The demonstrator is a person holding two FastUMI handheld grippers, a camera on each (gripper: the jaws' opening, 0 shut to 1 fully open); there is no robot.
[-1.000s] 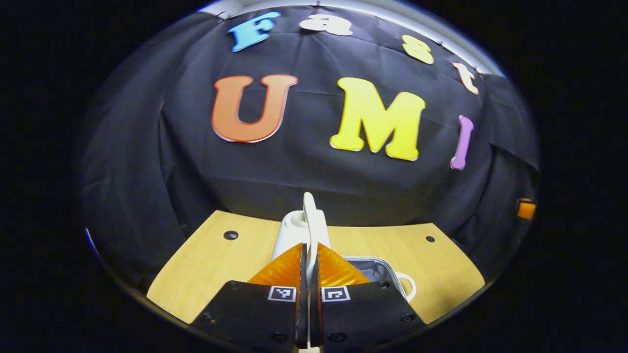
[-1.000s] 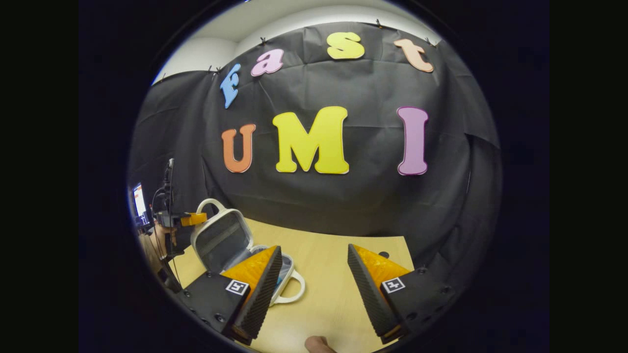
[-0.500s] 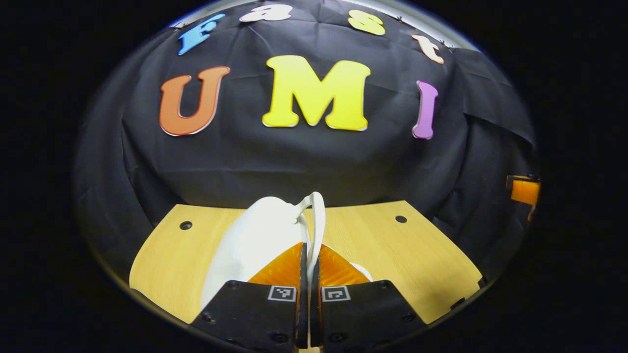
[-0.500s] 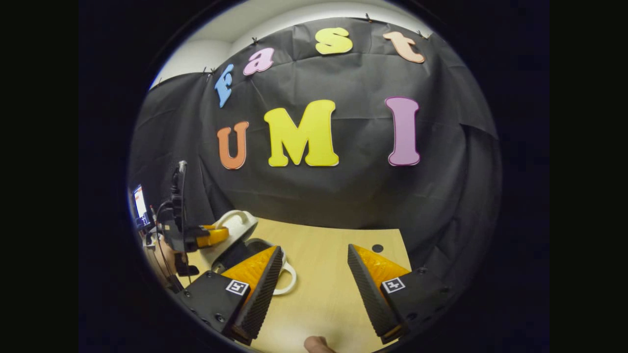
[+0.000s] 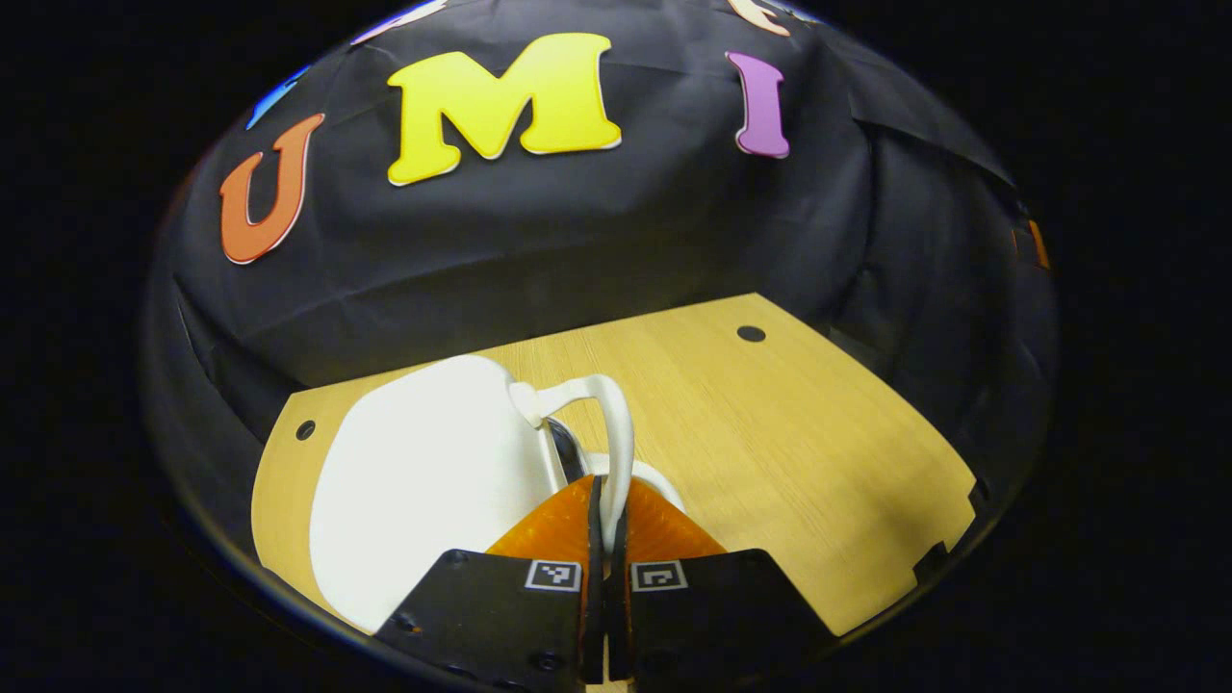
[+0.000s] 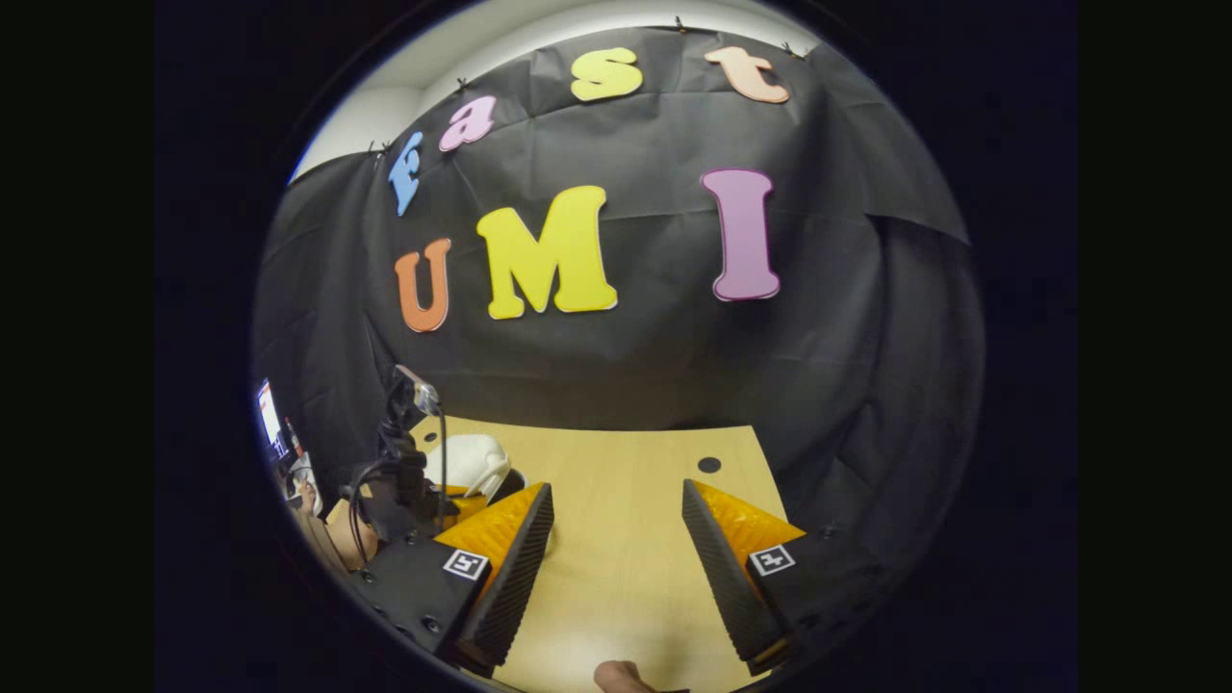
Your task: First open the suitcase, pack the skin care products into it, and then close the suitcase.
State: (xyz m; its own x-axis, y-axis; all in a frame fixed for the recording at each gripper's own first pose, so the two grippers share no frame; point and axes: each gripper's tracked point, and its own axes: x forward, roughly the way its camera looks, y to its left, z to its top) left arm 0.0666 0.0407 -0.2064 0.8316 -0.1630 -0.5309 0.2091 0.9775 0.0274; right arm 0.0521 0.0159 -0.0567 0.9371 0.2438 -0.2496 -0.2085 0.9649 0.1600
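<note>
A small white hard-shell suitcase [image 5: 423,472] lies on the wooden table [image 5: 770,443] with its lid almost down on the lower half, a narrow dark gap left between them. My left gripper [image 5: 606,539] is shut on the lid's white handle [image 5: 616,433], which rises between its fingers. In the right gripper view the suitcase [image 6: 467,460] sits at the far left, partly hidden by the left gripper [image 6: 404,481] and the hand holding it. My right gripper [image 6: 616,558] hangs open over bare table to the suitcase's right. The suitcase's contents are hidden.
The table [image 6: 626,500] has small dark holes [image 5: 751,334] near its corners. Black cloth walls stand close behind and to the sides. A lit screen [image 6: 269,414] glows at the far left of the right gripper view.
My left gripper has swung the lid down by its handle from upright to nearly closed. The right gripper stayed open and shifted slightly.
</note>
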